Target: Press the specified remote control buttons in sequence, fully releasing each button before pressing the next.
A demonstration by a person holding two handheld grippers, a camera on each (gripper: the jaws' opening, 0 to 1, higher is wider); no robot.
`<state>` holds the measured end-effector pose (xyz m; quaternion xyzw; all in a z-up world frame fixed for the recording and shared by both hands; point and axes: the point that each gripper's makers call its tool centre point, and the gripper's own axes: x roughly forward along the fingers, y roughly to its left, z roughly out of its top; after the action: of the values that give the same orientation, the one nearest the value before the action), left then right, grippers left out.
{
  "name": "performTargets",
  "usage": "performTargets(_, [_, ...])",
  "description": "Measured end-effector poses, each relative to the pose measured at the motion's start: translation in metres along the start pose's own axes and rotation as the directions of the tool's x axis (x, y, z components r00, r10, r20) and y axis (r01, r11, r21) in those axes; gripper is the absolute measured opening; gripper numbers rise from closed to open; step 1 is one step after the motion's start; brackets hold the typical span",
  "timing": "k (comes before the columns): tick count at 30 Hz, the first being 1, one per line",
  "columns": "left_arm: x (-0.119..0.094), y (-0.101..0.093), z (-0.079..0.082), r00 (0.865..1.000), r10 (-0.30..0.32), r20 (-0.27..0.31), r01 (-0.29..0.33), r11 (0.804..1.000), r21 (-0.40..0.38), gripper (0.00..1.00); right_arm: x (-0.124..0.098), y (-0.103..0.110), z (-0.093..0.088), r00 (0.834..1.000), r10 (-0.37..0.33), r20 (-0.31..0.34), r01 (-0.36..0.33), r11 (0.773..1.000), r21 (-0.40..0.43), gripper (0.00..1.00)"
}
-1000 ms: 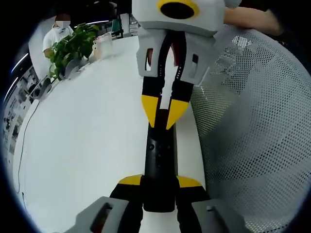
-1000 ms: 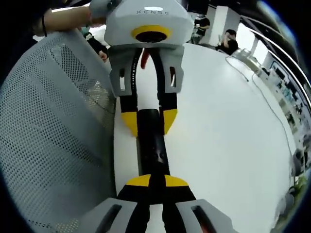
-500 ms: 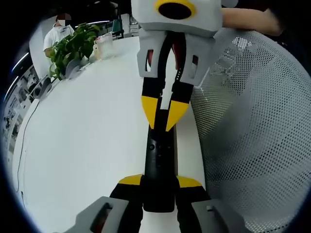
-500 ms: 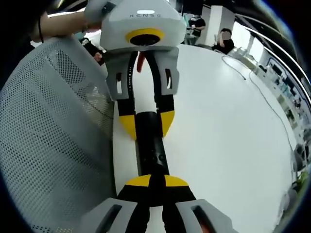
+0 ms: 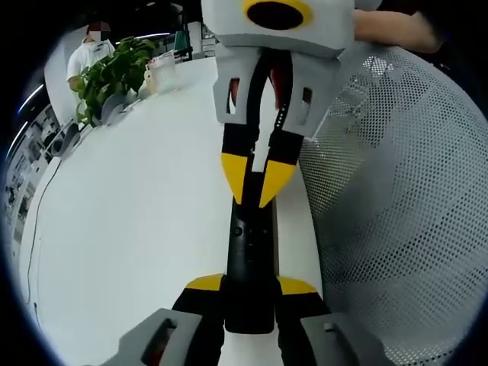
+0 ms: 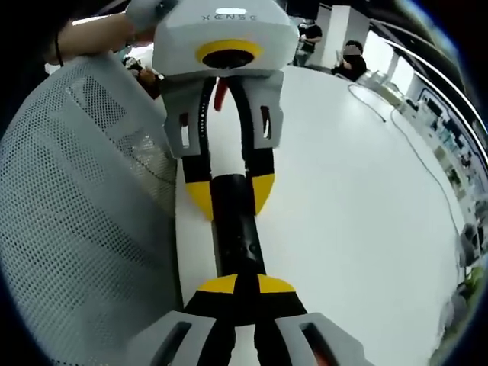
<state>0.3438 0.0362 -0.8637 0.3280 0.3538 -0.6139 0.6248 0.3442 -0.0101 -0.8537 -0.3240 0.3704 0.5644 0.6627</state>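
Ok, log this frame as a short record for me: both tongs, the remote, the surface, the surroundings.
left tongs: shut on one end of the black remote
right tongs: shut, tips together over the other end; contact with a button cannot be told
remote position: lengthwise over the white table, near its edge
beside the table: grey mesh chair back
far end of the table: potted plant

One remote [image 5: 250,259], two grippers [image 5: 252,286] [image 6: 244,286], one plant [image 5: 114,72], one mesh chair [image 5: 396,206].
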Motion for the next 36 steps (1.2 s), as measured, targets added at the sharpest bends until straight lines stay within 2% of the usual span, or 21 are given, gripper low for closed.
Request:
performTargets(3, [-0.0001,0.0001,0.0001,1.0,0.001,0.005,-0.001,1.0,-0.006,0.24,0.0003,-0.0009,0.0029,1.0,0.009,0.012,-0.009,1.0,0.027,0.04])
performTargets(10, [0.0,0.0,-0.0001,1.0,0.0,0.003,0.0,1.0,-0.001,0.24,0.0028,0.0026,0.0033,1.0,-0.004,-0.013,0.003,0.998,-0.069,0.04])
performTargets(17, [0.0001,0.0,-0.0001,1.0,-0.002,0.007,0.002,1.0,-0.004,0.24,0.0018,0.0013,0.0026,1.0,-0.001,0.004,0.001,1.0,-0.006,0.04])
performTargets(19, [0.0001,0.0,0.0001,1.0,-0.001,0.008,0.001,1.0,-0.006,0.24,0.0017,0.0024,0.0032,1.0,-0.01,0.019,0.011,0.999,-0.037,0.04])
performTargets(23, [0.0,0.0001,-0.0001,1.0,0.0,0.007,0.0,1.0,-0.004,0.24,0.0021,0.0014,0.0048,1.0,-0.003,0.009,0.003,1.0,-0.027,0.04])
performTargets(29, [0.0,0.0003,-0.0001,1.0,-0.001,0.009,0.001,1.0,-0.004,0.24,0.006,0.0029,0.0097,1.0,-0.008,0.008,0.009,0.998,-0.062,0.02])
performTargets(31, [0.0001,0.0003,0.0,1.0,-0.001,0.009,0.001,1.0,-0.002,0.24,0.0063,0.0032,0.0086,1.0,-0.012,-0.012,0.011,0.995,-0.1,0.02])
performTargets(35, [0.0002,0.0005,0.0002,1.0,-0.001,0.009,0.001,1.0,0.0,0.24,0.0061,0.0014,0.0083,1.0,0.006,-0.014,-0.006,1.0,-0.023,0.01])
performTargets(36, [0.0002,0.0006,0.0002,1.0,-0.001,0.009,0.001,1.0,0.0,0.24,0.0062,0.0011,0.0082,1.0,0.005,-0.015,-0.005,0.999,-0.036,0.01])
